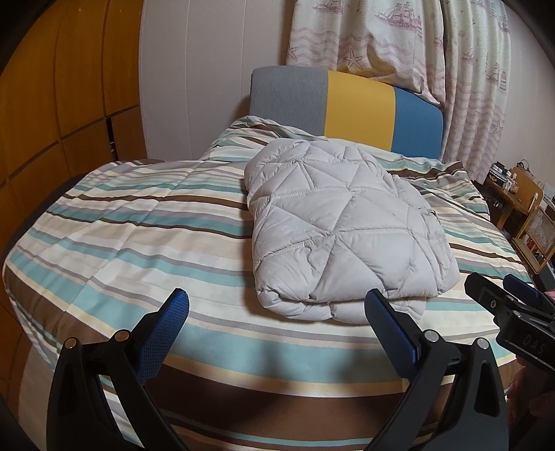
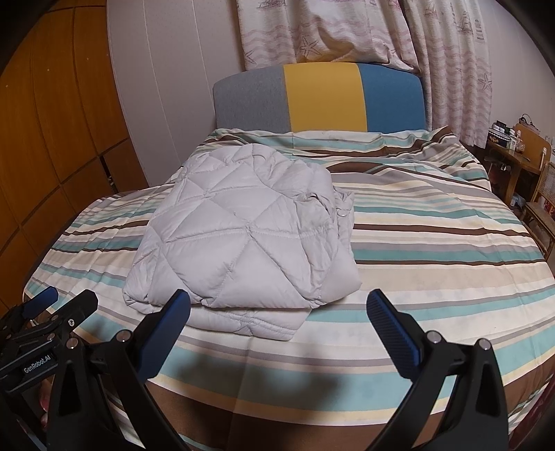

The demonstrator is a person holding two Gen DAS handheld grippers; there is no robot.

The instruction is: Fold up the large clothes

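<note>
A pale grey quilted puffer jacket (image 1: 343,225) lies folded into a thick bundle on the striped bed cover (image 1: 138,236); it also shows in the right wrist view (image 2: 242,243). My left gripper (image 1: 277,308) is open and empty, just in front of the bundle's near edge, above the cover. My right gripper (image 2: 277,308) is open and empty, in front of the bundle's near right corner. The right gripper shows at the right edge of the left wrist view (image 1: 499,295). The left gripper shows at the lower left of the right wrist view (image 2: 62,301).
A grey, yellow and blue headboard (image 2: 322,97) stands at the far end under patterned curtains (image 2: 347,31). Wooden wardrobe doors (image 1: 62,104) line the left wall. A wooden desk and chair (image 2: 527,149) with clutter stand to the right of the bed.
</note>
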